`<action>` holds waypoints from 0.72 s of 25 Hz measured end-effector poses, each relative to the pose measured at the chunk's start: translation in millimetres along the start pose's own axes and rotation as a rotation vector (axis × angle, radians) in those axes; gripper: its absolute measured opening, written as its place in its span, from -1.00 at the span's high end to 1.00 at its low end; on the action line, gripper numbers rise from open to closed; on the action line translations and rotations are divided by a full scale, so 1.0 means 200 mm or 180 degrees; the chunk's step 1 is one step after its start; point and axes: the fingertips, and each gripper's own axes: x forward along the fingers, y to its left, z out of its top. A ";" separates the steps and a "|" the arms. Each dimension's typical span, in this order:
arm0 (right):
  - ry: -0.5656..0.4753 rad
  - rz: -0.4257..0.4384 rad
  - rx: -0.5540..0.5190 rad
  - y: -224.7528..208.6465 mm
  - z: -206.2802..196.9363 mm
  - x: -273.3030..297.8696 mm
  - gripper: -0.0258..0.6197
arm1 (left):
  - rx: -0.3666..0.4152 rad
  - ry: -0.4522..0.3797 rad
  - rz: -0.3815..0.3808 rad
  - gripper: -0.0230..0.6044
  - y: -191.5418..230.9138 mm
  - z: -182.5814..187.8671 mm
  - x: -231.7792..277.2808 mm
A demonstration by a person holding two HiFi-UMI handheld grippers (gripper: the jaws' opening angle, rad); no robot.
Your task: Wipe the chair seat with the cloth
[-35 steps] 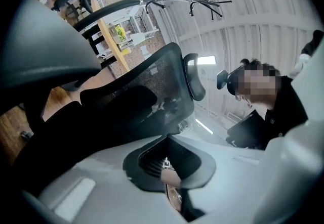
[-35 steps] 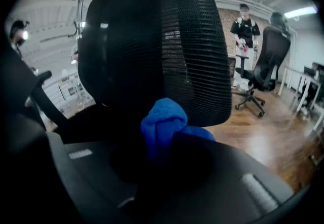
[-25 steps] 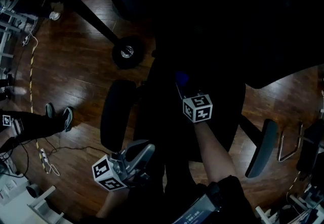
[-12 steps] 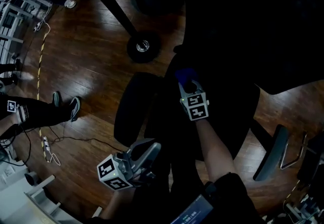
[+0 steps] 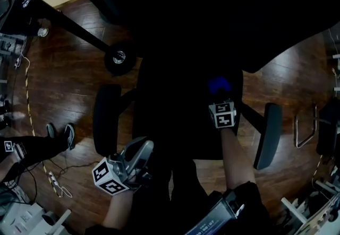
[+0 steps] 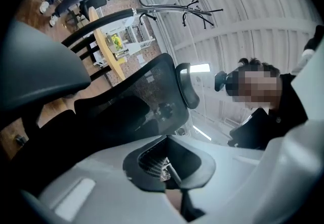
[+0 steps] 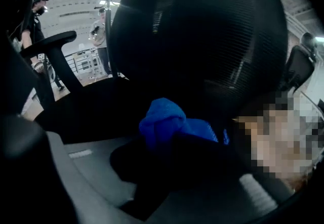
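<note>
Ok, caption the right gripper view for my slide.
Right hand-held gripper clamping a bunched blue cloth before the black mesh chair back.

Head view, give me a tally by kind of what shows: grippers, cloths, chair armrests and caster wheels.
Grippers: 2, the left gripper and the right gripper
Cloths: 1, the blue cloth
Armrests: 2, the armrest at picture left and the armrest at picture right
Caster wheels: 1, the caster wheel
Total: 6
</note>
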 end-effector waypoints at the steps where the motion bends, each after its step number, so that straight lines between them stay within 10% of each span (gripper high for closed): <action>1: 0.0011 -0.0138 0.0042 -0.10 -0.04 -0.06 0.73 | 0.0006 0.0046 -0.0021 0.92 -0.01 -0.01 0.02; 10: -0.0135 -0.0491 0.0266 -0.40 -0.18 -0.26 0.73 | 0.0046 0.0126 0.0002 0.92 -0.03 -0.07 0.05; 18: -0.0509 0.0409 0.0562 0.16 0.11 -0.13 0.73 | 0.0059 -0.0134 0.0141 0.92 0.00 0.02 -0.10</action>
